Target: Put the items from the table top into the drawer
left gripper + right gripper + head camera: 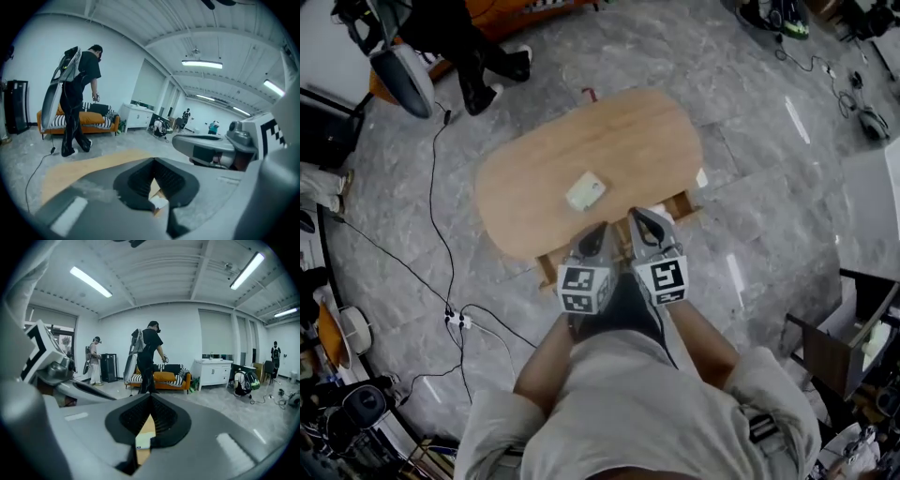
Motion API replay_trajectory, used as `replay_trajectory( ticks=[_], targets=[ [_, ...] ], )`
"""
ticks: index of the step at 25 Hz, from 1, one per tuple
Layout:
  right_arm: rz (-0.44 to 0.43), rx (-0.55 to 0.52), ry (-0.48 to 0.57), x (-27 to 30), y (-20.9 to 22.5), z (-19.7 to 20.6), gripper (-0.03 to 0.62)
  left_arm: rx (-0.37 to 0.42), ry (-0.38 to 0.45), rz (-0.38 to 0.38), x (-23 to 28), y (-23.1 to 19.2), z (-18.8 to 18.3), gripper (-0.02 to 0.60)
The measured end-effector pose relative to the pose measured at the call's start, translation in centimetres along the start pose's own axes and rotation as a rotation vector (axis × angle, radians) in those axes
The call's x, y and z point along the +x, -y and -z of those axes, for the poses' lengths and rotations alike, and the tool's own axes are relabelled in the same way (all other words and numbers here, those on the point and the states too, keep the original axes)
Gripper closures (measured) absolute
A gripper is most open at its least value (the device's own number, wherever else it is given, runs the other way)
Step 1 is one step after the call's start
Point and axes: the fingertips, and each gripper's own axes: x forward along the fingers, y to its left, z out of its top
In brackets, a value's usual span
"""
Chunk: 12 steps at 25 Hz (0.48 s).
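One small, pale, flat packet (586, 190) was seen lying near the middle of the long, rounded wooden surface (525, 192). Nothing else was seen on top of it. So at least this one thing was left to be put away, and the job could not be called done. The drawer itself could not be picked out for sure. Some light wooden pieces (682, 203) were seen sticking out under the near edge of the surface, but it could not be told whether they were part of a drawer, or whether anything was inside. The grey left gripper (598, 228) and the grey right gripper (637, 214) were held side by side, high above the near edge of the surface and well apart from the packet. The jaws of the left gripper (153, 160) were seen pressed together at the tips, with nothing held between them. The jaws of the right gripper (151, 397) were closed tight in the same way, and nothing was held or touched by them.
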Motion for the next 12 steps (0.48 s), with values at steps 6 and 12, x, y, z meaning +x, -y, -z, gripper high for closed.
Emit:
replay_trajectory(
  ticks=[6, 12],
  targets=[
    [0.039, 0.031, -0.003, -1.8, -2.3, -1.9, 0.588, -0.010, 0.097, -0.016, -4.0, -0.7, -4.6, 0.563],
    [0.026, -0.028, 0.048, -2.7, -2.4, -5.1, 0.588, 0.038, 0.116, 0.016, -4.7, 1.1, -6.2, 0.563]
  ],
)
